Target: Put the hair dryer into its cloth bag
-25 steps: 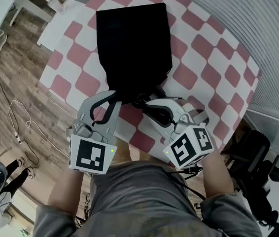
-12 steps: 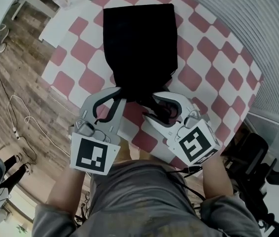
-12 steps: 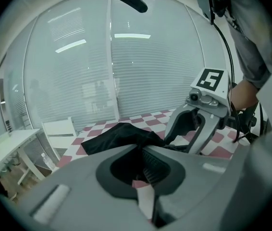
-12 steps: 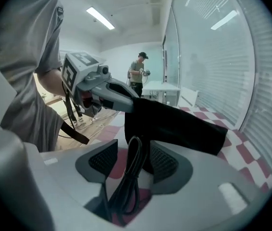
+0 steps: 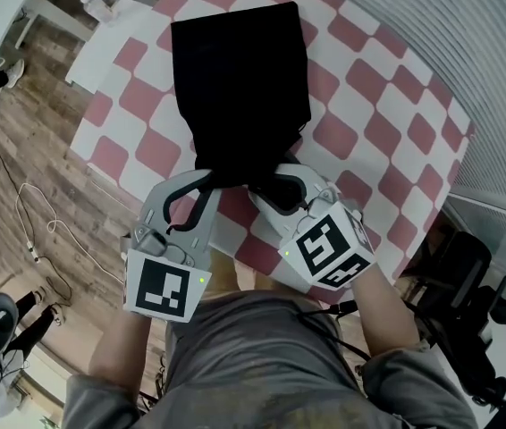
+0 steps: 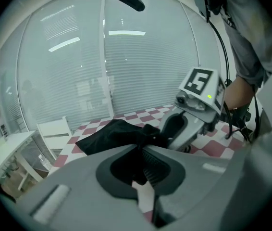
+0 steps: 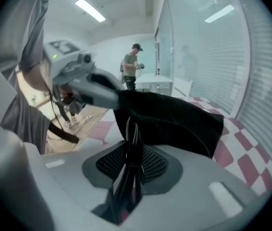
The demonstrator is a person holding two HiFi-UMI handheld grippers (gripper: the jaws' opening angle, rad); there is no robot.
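A black cloth bag (image 5: 240, 79) lies flat on the red-and-white checked table (image 5: 369, 105), its mouth toward me. No hair dryer shows outside it. My left gripper (image 5: 205, 182) is shut on the gathered cloth at the bag's mouth; in the left gripper view the black fabric (image 6: 141, 150) sits pinched between the pads. My right gripper (image 5: 269, 186) is close beside it, shut on a bundle of thin black cords (image 7: 130, 167) that run up to the bag (image 7: 174, 119). From each gripper view the other gripper is visible: the right one (image 6: 196, 107), the left one (image 7: 76, 73).
The table's near edge is just under both grippers, with wood floor and a white cable (image 5: 38, 217) to the left. A black chair (image 5: 468, 280) stands at the right. A white chair (image 6: 54, 129) and a standing person (image 7: 132, 66) are beyond the table.
My right gripper has swung left, closer to the left one at the bag's mouth. The left gripper keeps its hold on the cloth.
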